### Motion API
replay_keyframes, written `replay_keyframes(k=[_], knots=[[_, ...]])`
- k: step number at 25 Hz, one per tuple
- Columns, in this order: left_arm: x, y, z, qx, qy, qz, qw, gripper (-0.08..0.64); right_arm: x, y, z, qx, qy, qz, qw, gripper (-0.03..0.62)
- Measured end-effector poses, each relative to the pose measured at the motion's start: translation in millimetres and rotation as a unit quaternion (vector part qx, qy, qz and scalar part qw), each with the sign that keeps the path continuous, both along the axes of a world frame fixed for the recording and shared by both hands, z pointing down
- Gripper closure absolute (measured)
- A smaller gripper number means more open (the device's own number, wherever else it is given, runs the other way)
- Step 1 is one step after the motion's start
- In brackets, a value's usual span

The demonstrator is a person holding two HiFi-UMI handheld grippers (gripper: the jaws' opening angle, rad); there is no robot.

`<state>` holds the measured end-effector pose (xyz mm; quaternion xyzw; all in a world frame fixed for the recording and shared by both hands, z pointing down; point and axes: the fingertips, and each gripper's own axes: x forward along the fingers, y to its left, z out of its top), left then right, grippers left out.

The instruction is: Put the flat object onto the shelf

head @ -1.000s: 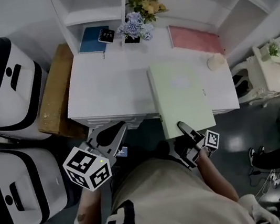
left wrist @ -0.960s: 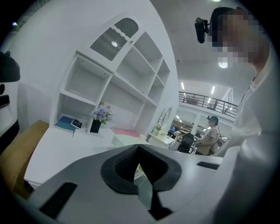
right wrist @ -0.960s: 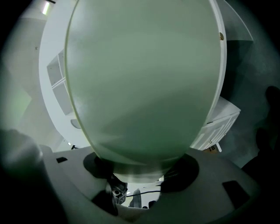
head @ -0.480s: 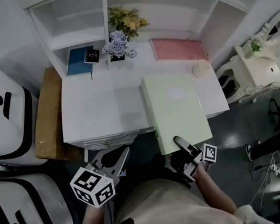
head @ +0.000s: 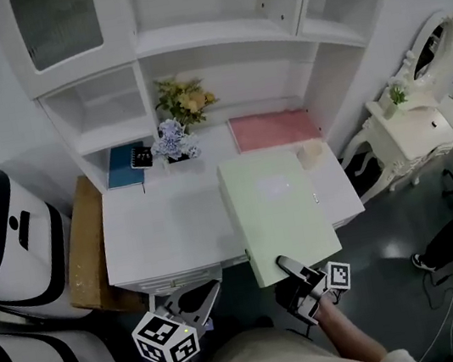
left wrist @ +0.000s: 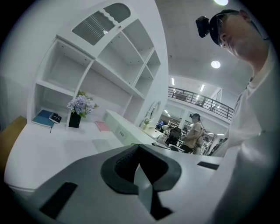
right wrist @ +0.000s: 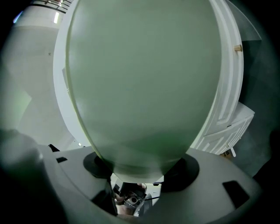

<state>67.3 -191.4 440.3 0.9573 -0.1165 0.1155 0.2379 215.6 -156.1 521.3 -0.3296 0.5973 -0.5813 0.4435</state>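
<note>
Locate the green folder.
Head view, centre-right: the green folder, gripped at its near edge by the right hand-held gripper, over the desk's right side.

Desk (head: 157, 230): stands in front of the shelf unit (head: 212, 41), back edge against it.
Book (head: 121, 166): back-left of the desk, under the unit's lowest left shelf; a small device (head: 141, 156) lies on its right corner.
Flower pot (head: 173, 142): back middle of the desk, just right of the book.
Mat (head: 274, 129): back right, right of the flower pot.
Flat object (head: 274, 211): over the desk's right part, in front of the mat, with its near end past the front edge.
Right gripper (head: 290, 264): at the flat object's near end.
Left gripper (head: 209, 290): before the desk's front edge, left of the right gripper.
Board (head: 83, 247): beside the desk's left side.
2 machines (head: 0, 239): left of the board, 1 before the other.
Dressing table (head: 412, 132): right of the desk.
</note>
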Motion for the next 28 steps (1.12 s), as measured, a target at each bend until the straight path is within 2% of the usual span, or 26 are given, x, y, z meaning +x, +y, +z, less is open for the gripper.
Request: replay_keyframes(k=[5,10,16,28], knots=[[16,7,-5,0.009,-0.008,-0.003,0.9999,0.546,13,5,-9,0.006,0.007,-0.011,1.0,0.299],[29,18,-9,0.012,-0.014,-0.002,0.9998,0.546,30,14,-15,0.011,-0.007,-0.001,1.0,0.299],[41,27,-14,0.02,-0.015,-0.006,0.9997,0.546,50,21,-22,0.013,-0.001,0.005,1.0,0.299],[45,35,-14,0.023,-0.007,-0.004,0.9997,0.546,43,13,-64,0.037,0.026,-0.016,0.999,0.299]])
